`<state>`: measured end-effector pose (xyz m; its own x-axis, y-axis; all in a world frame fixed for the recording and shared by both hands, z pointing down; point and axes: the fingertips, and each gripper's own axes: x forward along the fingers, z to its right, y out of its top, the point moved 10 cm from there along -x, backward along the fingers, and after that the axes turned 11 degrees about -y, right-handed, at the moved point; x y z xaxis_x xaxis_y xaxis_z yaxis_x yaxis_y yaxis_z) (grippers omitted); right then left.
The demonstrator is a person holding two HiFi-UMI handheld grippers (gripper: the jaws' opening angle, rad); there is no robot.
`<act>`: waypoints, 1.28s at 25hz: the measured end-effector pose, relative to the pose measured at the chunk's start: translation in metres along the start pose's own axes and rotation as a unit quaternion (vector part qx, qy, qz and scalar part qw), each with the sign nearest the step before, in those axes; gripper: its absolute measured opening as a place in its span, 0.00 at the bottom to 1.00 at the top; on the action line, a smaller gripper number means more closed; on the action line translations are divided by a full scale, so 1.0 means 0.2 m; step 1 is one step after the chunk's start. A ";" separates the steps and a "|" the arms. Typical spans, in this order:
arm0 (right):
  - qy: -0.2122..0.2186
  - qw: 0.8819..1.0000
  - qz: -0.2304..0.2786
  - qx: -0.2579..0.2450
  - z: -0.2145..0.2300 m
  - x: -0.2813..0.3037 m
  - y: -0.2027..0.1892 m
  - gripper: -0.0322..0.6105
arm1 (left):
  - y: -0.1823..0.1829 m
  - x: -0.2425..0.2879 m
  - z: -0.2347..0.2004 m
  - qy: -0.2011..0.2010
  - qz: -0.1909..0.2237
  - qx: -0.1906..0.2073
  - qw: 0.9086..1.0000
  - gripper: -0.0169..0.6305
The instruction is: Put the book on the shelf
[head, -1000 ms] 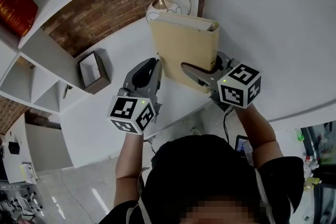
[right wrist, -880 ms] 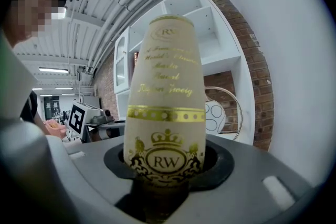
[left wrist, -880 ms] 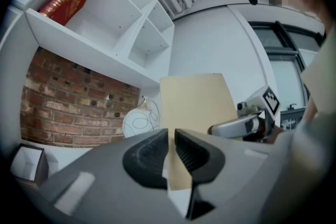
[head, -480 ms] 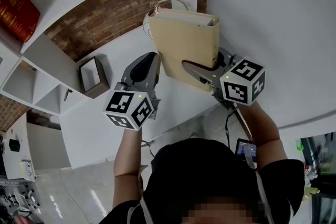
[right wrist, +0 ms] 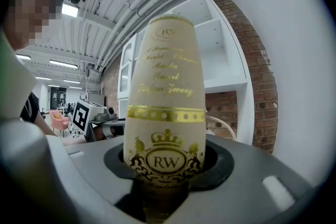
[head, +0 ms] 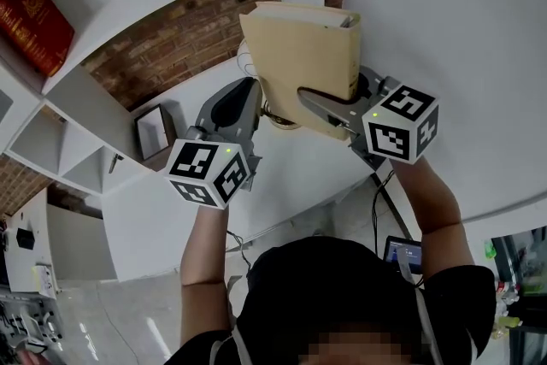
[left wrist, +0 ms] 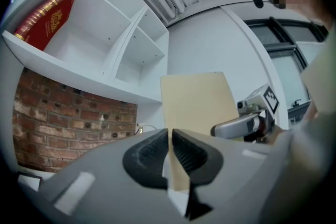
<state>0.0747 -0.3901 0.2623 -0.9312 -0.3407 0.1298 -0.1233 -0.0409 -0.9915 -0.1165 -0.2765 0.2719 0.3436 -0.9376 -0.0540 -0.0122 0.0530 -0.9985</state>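
Clamps the tan book point(head: 299, 55) in the right gripper point(head: 320, 103), jaws spread wide across its spine end, and holds it aloft near the brick wall point(head: 188, 30), right of the white shelf point(head: 85, 55) that bears a red book point(head: 34, 17) at far left. Holds the left gripper point(head: 244, 98) just left of the book, jaws pressed together on nothing.
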 end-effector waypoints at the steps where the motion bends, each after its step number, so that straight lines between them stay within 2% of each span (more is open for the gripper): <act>1: 0.000 1.000 0.002 -0.002 0.01 0.01 0.02 0.40 | 0.02 0.00 -0.01 0.000 0.002 -0.001 1.000 0.05; 4: -0.003 1.000 0.007 -0.011 0.02 0.03 0.09 0.40 | 0.08 0.01 -0.03 0.000 0.015 0.001 1.000 0.05; 11: -0.008 0.999 0.030 -0.027 0.06 0.09 0.22 0.40 | 0.18 0.02 -0.08 0.001 0.033 0.032 0.999 0.05; 32: -0.033 0.995 0.075 -0.065 0.10 0.26 0.67 0.40 | 0.41 0.09 -0.29 -0.013 0.048 0.072 0.996 0.05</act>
<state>0.0160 -0.4325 0.1358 -0.9187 -0.3942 -0.0249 -0.0312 0.1352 -0.9903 -0.1658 -0.3085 0.1877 0.3707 -0.9169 -0.1477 0.0870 0.1927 -0.9774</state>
